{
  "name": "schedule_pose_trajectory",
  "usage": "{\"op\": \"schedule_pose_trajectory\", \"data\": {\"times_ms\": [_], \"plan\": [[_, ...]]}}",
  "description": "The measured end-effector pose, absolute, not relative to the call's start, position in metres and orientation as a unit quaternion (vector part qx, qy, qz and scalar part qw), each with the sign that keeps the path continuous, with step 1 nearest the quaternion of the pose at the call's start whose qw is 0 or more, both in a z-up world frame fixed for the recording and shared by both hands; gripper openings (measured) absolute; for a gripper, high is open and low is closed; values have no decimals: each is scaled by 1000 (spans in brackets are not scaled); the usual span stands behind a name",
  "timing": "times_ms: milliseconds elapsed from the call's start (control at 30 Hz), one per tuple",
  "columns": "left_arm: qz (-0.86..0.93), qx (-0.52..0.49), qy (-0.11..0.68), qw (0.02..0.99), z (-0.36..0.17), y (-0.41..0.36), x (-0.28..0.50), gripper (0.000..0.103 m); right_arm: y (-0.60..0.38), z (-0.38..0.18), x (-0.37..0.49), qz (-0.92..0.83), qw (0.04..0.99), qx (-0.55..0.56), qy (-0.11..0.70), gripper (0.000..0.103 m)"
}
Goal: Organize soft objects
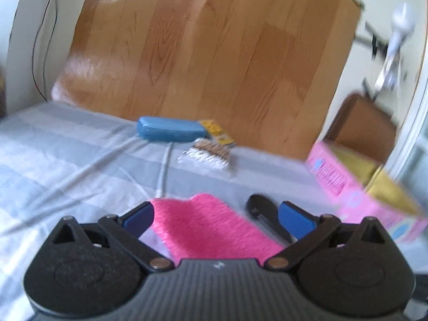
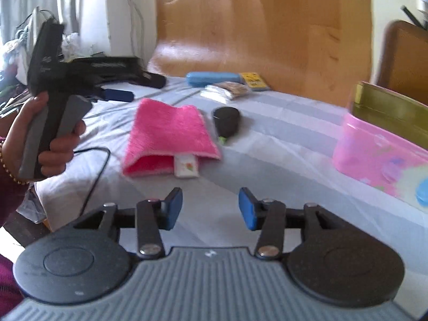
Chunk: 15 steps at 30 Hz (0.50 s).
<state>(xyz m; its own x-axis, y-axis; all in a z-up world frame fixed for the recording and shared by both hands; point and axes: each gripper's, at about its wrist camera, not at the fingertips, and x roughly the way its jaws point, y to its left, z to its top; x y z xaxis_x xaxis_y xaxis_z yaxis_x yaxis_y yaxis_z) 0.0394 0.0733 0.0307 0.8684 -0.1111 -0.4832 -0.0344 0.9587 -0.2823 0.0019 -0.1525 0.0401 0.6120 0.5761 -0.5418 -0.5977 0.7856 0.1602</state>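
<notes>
- Writing: none readable in the left wrist view. The pink box (image 1: 355, 187) has darker pink lettering on its side, blurred beyond reading; the yellow packet (image 1: 216, 131) has dark marks, also illegible.
- Left wrist view, count: one pink cloth (image 1: 211, 227), one blue case (image 1: 171, 132), one yellow packet, one silver-and-tan packet (image 1: 207, 155), one black oval object (image 1: 263, 211), one pink box with a gold inside.
- Left gripper (image 1: 216, 218): jaws wide apart, blue pads on either side of the pink cloth, which lies flat on the grey striped sheet (image 1: 67, 155). Contact between pads and cloth cannot be judged.
- Black oval object lies just right of the cloth, near the right pad.
- Blue case and both packets lie farther back, against the wooden headboard (image 1: 214, 48).
- Right wrist view, writing: the white tag (image 2: 186, 165) at the cloth's near edge carries a small coloured mark, no legible text.
- Right wrist view, count: one pink cloth (image 2: 169, 136), folded, near edge gaping open; one black object (image 2: 227, 121) just beside its right edge; one blue case (image 2: 214, 78); two packets behind; one pink box (image 2: 379, 155) at right.
- Right gripper (image 2: 210, 208): jaws open, nothing between them, above bare sheet, well short of the cloth.
- Left hand (image 2: 50, 139) grips the other gripper's handle at far left; one black cable (image 2: 93, 176) hangs below it.
</notes>
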Motion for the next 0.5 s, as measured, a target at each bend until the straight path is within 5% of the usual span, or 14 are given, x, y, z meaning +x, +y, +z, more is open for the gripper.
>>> {"op": "schedule_pose_trajectory", "data": {"times_ms": [267, 400, 433, 467, 500], "plan": [[40, -130, 326, 935, 20, 81, 36, 102, -95, 43, 17, 374, 882, -54, 280, 80], [13, -151, 354, 923, 9, 83, 40, 78, -75, 32, 32, 371, 877, -62, 300, 80], [6, -149, 357, 922, 5, 79, 41, 60, -73, 33, 33, 374, 878, -58, 294, 74], [3, -132, 349, 928, 3, 73, 39, 58, -72, 35, 32, 379, 878, -57, 287, 42], [-5, -116, 349, 930, 2, 66, 39, 40, -71, 38, 31, 387, 875, -53, 287, 12]]}}
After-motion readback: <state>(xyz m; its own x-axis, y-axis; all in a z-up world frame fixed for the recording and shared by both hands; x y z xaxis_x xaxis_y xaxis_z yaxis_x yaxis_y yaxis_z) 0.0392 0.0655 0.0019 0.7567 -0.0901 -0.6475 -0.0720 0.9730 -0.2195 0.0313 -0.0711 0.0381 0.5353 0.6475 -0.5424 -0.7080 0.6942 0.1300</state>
